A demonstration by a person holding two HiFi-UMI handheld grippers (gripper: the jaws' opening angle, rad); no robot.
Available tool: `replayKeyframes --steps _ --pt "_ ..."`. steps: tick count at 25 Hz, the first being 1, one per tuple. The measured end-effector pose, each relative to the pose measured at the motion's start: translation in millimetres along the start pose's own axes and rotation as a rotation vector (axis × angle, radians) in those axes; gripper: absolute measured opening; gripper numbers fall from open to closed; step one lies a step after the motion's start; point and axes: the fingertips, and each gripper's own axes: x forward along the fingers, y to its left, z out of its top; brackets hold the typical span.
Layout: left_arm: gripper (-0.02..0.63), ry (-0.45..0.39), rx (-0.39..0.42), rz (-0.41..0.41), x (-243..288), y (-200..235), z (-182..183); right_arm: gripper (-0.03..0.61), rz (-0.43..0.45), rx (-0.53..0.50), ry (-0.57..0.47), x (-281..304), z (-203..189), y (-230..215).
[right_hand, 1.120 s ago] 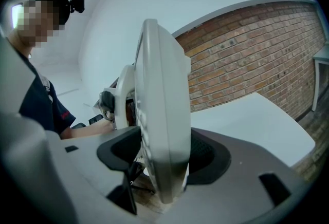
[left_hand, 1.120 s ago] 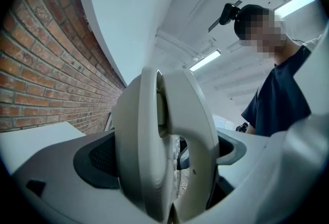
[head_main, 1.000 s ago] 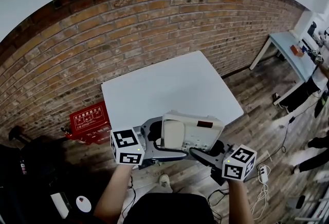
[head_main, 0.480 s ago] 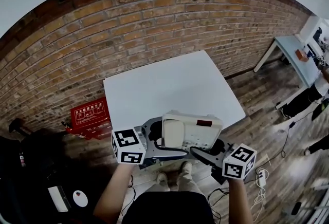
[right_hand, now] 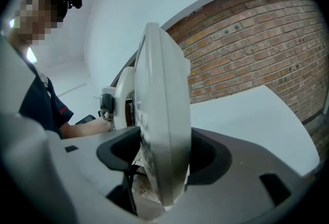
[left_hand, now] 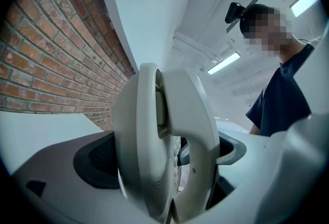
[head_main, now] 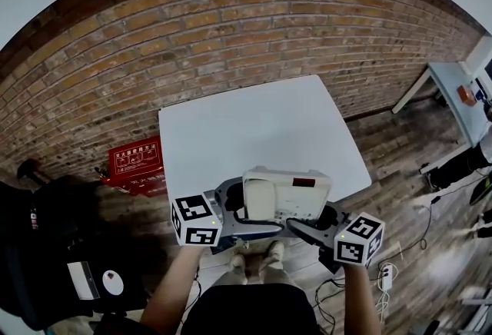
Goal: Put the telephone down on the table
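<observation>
A cream-white desk telephone (head_main: 286,194), with its handset lying on its left side, hangs in the air just in front of the near edge of the white table (head_main: 261,126). My left gripper (head_main: 233,212) is shut on the telephone's left end. My right gripper (head_main: 311,224) is shut on its right end. In the left gripper view the telephone (left_hand: 163,151) stands edge-on between the jaws of the left gripper (left_hand: 164,171), handset side showing. In the right gripper view the telephone's body (right_hand: 162,130) fills the gap of the right gripper (right_hand: 163,166).
A brick wall (head_main: 231,34) runs behind the table. A red crate (head_main: 135,165) sits on the wooden floor at the table's left, and a black bag (head_main: 54,264) lies further left. A power strip with cables (head_main: 387,276) lies at the right, beyond it a second table (head_main: 461,91).
The telephone stays clamped between both grippers. The head view has shifted slightly, so the table sits a little lower and nearer the grippers in frame.
</observation>
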Motion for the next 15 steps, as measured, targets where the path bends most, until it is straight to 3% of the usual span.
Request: replayKeyframes --steps 15 --pt "0.509 -0.016 -0.064 0.174 12.9 50.3 -16.6 0.276 0.126 -0.03 0.134 25.1 -0.7 -49.5"
